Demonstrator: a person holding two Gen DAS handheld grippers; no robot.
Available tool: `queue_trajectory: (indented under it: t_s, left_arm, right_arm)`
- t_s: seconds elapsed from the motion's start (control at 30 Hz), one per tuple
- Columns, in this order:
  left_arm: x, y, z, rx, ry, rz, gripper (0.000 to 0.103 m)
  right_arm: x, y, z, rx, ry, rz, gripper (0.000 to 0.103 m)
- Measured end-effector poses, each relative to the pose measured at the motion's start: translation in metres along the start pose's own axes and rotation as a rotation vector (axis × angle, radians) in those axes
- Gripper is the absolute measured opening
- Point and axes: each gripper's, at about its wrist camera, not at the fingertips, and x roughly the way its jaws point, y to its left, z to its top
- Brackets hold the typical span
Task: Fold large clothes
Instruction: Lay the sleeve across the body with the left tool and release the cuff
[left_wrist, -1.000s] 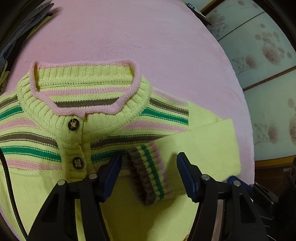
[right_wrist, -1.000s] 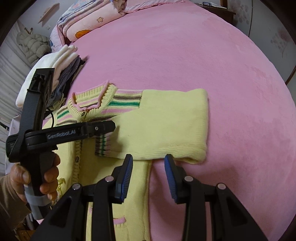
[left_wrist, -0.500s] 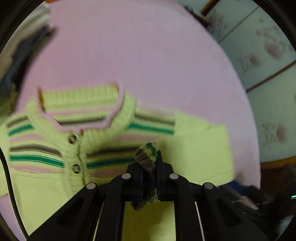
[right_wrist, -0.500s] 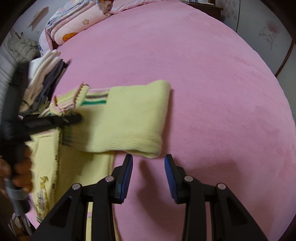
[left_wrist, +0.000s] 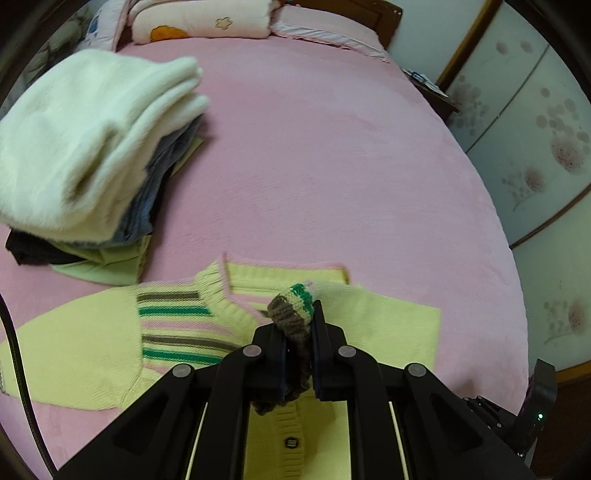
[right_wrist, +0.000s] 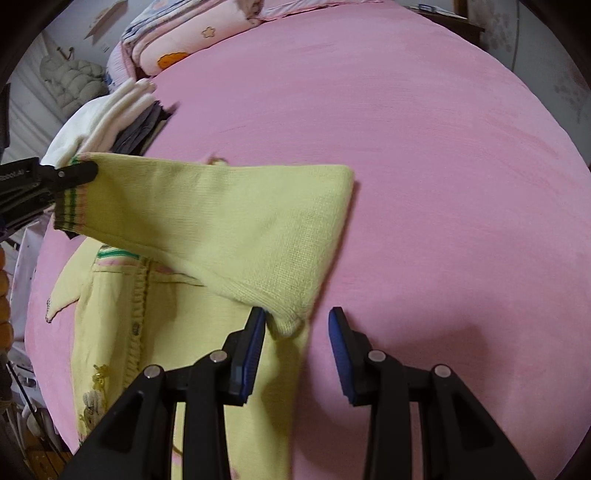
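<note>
Cardigan: a yellow knitted cardigan (left_wrist: 177, 332) with green, brown and pink stripes lies front-up on the pink bed (left_wrist: 332, 166), buttons showing down its middle.
Sleeve: one sleeve (right_wrist: 240, 221) is lifted off the body of the cardigan and stretched sideways in the air; its folded elbow end hangs near the right jaws.
Cuff: the striped cuff (left_wrist: 291, 317) is bunched and pinched at the sleeve's far end.
Left gripper: the left gripper (left_wrist: 297, 343) has its jaws closed tight on the cuff, knit squeezed between the pads.
Right gripper: the right gripper (right_wrist: 297, 328) has its jaws partly open, holding nothing; the sleeve's lower corner hangs just at the inner edge of one blue pad (right_wrist: 251, 350), and I cannot tell whether it touches.
Pile: a stack of folded clothes (left_wrist: 85, 147), cream on top, sits on the bed beyond the collar.
Left wrist view only: the collar, the pinched cuff up close, a patterned wall panel (left_wrist: 535, 147).
Right wrist view only: the whole lifted sleeve, the left gripper from the side, the embroidered cardigan front (right_wrist: 92, 398).
Bedding: rolled quilts (left_wrist: 199, 18) lie at the head of the bed.
</note>
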Motion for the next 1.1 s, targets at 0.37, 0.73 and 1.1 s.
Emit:
queue_trajectory:
  t_s: [0.37, 0.73, 1.1]
  left_arm:
    - [-0.02, 0.039, -0.006, -0.113, 0.091, -0.065, 0.008]
    - [0.043, 0.092, -0.03, -0.1, 0.246, 0.055, 0.008]
    - [0.07, 0.108, -0.042, -0.079, 0.165, 0.042, 0.022]
  right_arm:
    - [0.011, 0.021, 0.003, -0.091, -0.032, -0.112, 0.018]
    - [0.002, 0.034, 0.0, -0.184, -0.044, -0.156, 0.016]
    - [0.004, 0.03, 0.002, -0.177, 0.03, -0.144, 0.025]
